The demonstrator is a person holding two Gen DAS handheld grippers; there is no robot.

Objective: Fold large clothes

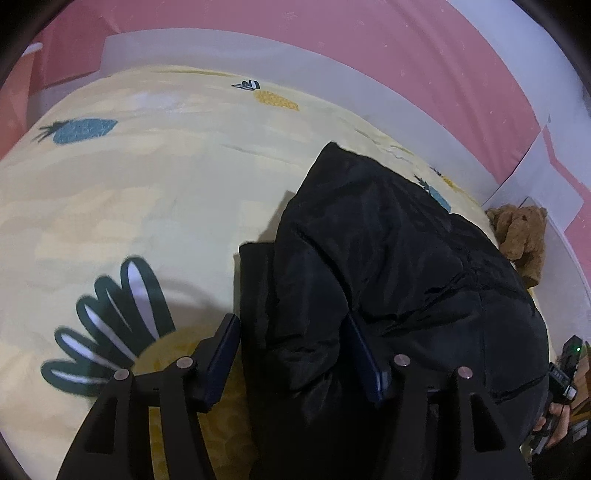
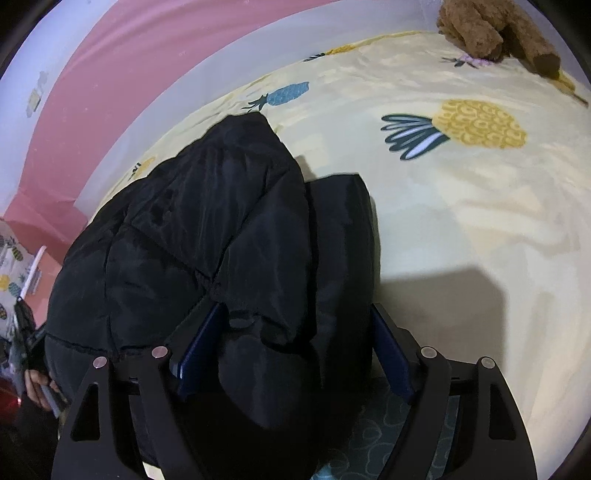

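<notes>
A black puffy jacket (image 1: 388,240) lies bunched in thick folds on a pale yellow pineapple-print bed cover (image 1: 147,184). My left gripper (image 1: 291,318) straddles the jacket's left edge; its left finger stands just off the fabric with bed cover showing beside it, and its right finger sits among the folds. It is open. In the right wrist view the jacket (image 2: 207,221) fills the left half. My right gripper (image 2: 297,306) is spread wide around the jacket's right fold. Its right finger stands beside the fabric edge without squeezing it.
A brown teddy bear (image 1: 521,236) (image 2: 491,29) lies at the bed's far side by the white bed frame (image 1: 332,62). Behind it is a pink wall (image 1: 406,37). The bed cover (image 2: 461,221) stretches bare to the right of the jacket. A hand (image 2: 37,387) holds the other gripper's handle.
</notes>
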